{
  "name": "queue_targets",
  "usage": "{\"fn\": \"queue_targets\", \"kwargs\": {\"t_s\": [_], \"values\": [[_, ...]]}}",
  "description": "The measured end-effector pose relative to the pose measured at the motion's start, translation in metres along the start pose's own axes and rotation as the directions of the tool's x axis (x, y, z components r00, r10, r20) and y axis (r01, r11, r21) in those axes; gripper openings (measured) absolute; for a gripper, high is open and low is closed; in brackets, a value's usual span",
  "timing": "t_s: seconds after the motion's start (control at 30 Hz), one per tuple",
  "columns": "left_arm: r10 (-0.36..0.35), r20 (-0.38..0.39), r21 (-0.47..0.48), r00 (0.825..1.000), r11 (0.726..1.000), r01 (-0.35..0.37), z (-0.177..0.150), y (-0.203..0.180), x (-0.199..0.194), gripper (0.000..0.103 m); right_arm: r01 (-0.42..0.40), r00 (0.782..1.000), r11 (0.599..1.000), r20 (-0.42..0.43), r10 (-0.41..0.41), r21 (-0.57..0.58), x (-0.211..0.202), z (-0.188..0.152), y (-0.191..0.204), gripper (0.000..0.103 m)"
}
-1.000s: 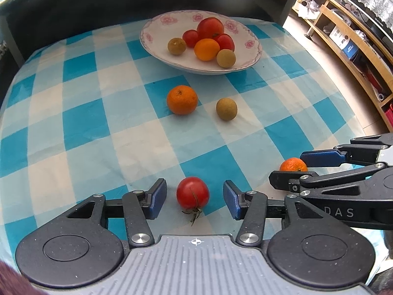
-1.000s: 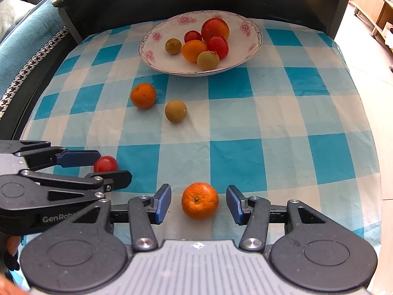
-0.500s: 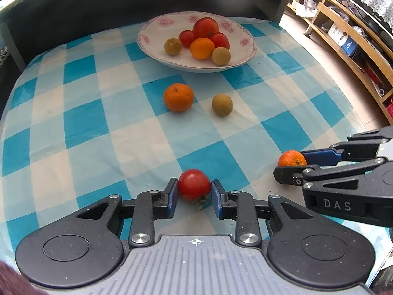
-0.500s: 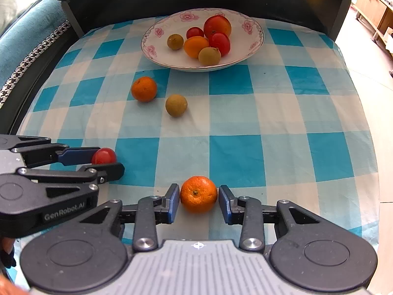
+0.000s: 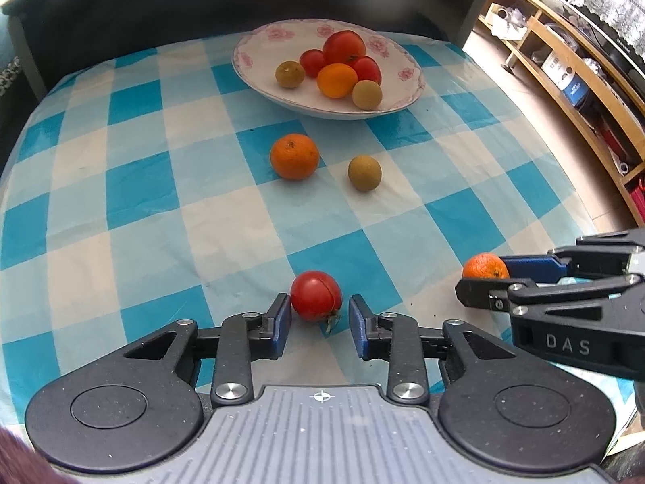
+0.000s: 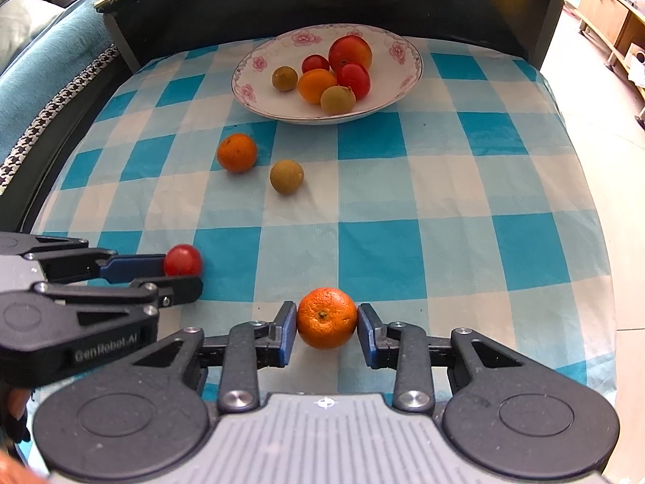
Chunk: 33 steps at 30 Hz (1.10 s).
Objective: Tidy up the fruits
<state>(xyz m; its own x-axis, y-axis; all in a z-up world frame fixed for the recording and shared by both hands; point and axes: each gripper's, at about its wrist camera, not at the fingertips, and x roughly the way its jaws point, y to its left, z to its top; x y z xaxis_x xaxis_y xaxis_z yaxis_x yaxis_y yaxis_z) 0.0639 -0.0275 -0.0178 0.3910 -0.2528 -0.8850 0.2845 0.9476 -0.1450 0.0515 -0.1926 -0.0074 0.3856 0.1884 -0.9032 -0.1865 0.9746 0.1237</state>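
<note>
Fruits spread over a desk (image 6: 443, 185) under a blue-and-white checked cloth, some loose, others heaped in a flowered white plate (image 6: 262, 64) at the far end. Tomato (image 5: 315, 295) low on the cloth, between the blue pads of the left hand-held gripper (image 5: 318, 316); left pad touching the skin, a thin gap showing on the right, so not fully pinched. Mandarin (image 6: 327, 318) pinched from both sides by the right hand-held gripper (image 6: 327, 328), pads pressed against its peel, fruit at the cloth's near edge. Further out, a second mandarin (image 6: 237, 152) and a small brownish-green round fruit (image 6: 286, 176) lying just apart from each other, between the grippers and the plate. Inside the plate: tomatoes of different sizes, one orange fruit, two brownish-green ones, bunched together. Wooden shelving (image 5: 584, 80) along the right side in the left wrist view.
</note>
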Motion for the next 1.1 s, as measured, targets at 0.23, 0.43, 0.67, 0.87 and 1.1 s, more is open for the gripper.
{"fn": "queue_targets", "kwargs": {"t_s": [0.23,0.43,0.67,0.87,1.1], "values": [[0.006,0.005,-0.032,1.000,0.999,-0.006,0.005,0.004,0.003,0.044,-0.009,1.000,1.000,0.007,0.009,0.015,0.000,0.002,-0.005,0.035],[0.023,0.007,-0.007,1.000,1.000,-0.023,0.004,0.001,0.004,0.039,-0.012,1.000,1.000,0.005,0.012,0.014,0.002,0.003,-0.003,0.035],[0.011,0.013,0.014,1.000,1.000,-0.011,0.003,-0.003,-0.001,0.036,-0.003,1.000,1.000,0.006,0.003,0.010,0.004,0.004,-0.003,0.035],[-0.008,0.044,0.003,0.999,1.000,0.008,0.010,-0.003,-0.011,0.036,-0.010,0.999,1.000,0.036,0.009,0.017,-0.003,0.007,-0.004,0.035],[-0.022,0.081,-0.009,0.996,1.000,0.022,0.031,-0.002,-0.018,0.036,-0.017,0.997,1.000,0.074,0.016,0.019,-0.011,0.021,-0.004,0.035]]}}
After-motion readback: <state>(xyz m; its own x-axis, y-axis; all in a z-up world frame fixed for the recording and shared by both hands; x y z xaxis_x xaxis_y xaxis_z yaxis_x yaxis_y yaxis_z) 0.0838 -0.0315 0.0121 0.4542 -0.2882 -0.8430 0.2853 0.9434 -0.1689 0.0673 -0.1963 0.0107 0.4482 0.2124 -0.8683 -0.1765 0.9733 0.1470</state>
